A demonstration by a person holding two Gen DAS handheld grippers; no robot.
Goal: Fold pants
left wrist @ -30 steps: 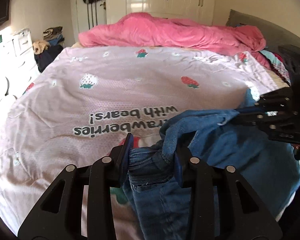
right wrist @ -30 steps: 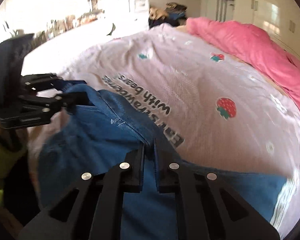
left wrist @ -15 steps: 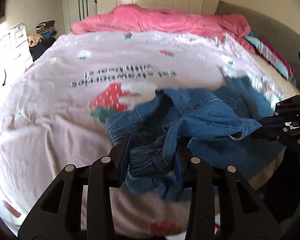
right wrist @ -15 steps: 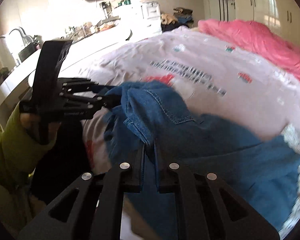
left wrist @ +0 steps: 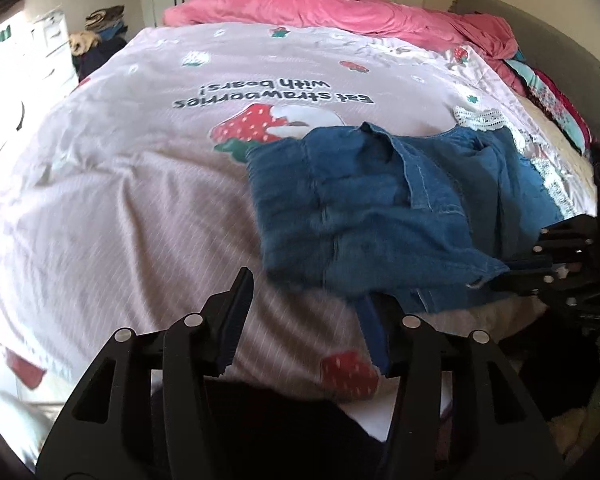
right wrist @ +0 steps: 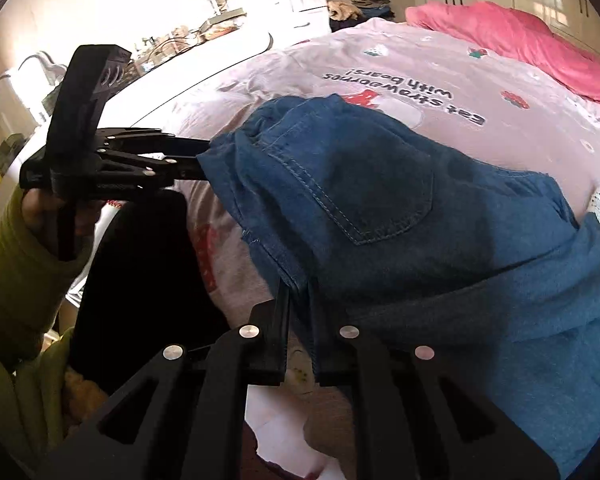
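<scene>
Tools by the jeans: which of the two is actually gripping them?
The right tool: it is pinched shut on an edge of the jeans. The left tool gapes wide, with no cloth between its fingers.

One printed line is showing on the pink bedspread (left wrist: 148,184), reading "Eat strawberries with bears!". It is appearing upside down in both wrist views, sitting just beyond the strawberry picture (left wrist: 248,126) printed on the bedspread. No other lettering, label or number is reading clearly anywhere else.
</scene>
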